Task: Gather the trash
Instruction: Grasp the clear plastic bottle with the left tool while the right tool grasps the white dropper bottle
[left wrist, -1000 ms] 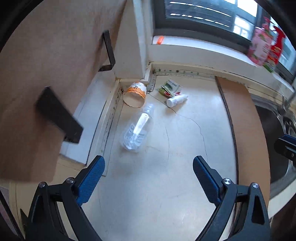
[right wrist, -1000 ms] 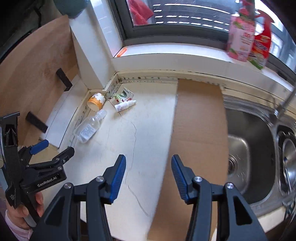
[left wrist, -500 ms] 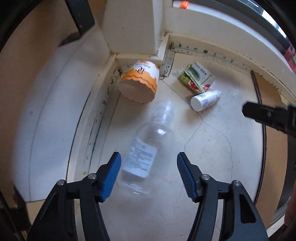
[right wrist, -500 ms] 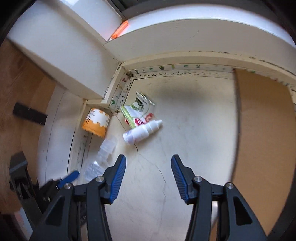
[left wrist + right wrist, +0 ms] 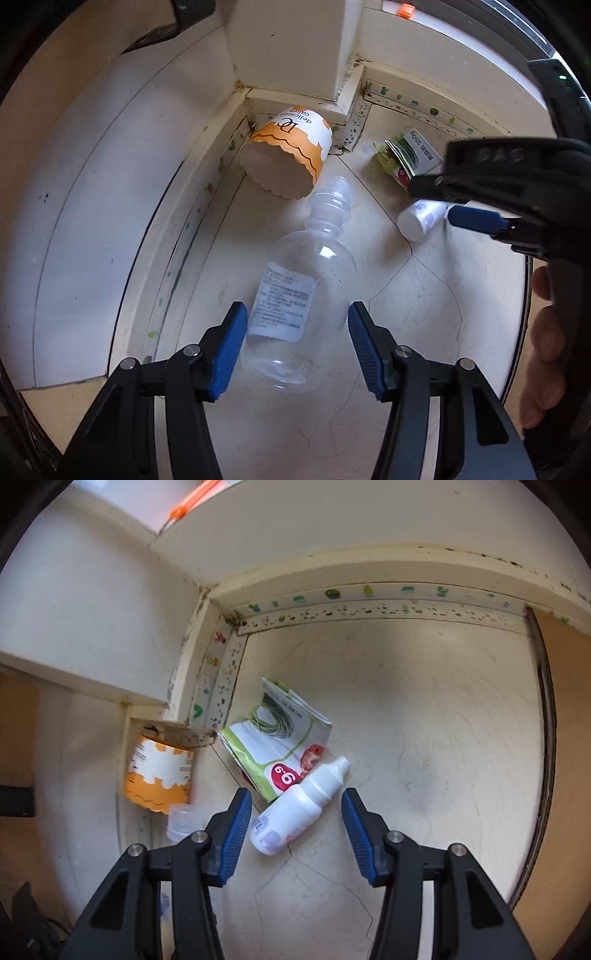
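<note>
Four pieces of trash are gathered in the far left corner of the desk point(image 5: 424, 738), where the walls meet. A clear plastic bottle point(image 5: 299, 314) is laid on its side, its base toward the near edge and its neck pointing away toward a paper cup point(image 5: 286, 158), which is tipped over with its open mouth facing the bottle's neck. To the right, a small white bottle point(image 5: 295, 812) is also lying down, its nozzle angled far and right, with its upper part resting over a crumpled wrapper point(image 5: 280, 734).

The left claw point(image 5: 293, 347) is held apart, and the lower body of the clear bottle is seen between its two fingers, with a small gap on each side; no contact can be made out. The bottle's long axis runs roughly along the direction the claw points, so the fingers would close across the width of the body.

The right claw point(image 5: 295, 830) is likewise held apart, with the base of the white bottle lying between its fingers. That bottle's axis is slanted relative to the claw, so a slightly skewed grip is judged likely unless the wrist is turned.

Each claw is placed over its own bottle; both are judged ready to be closed.
</note>
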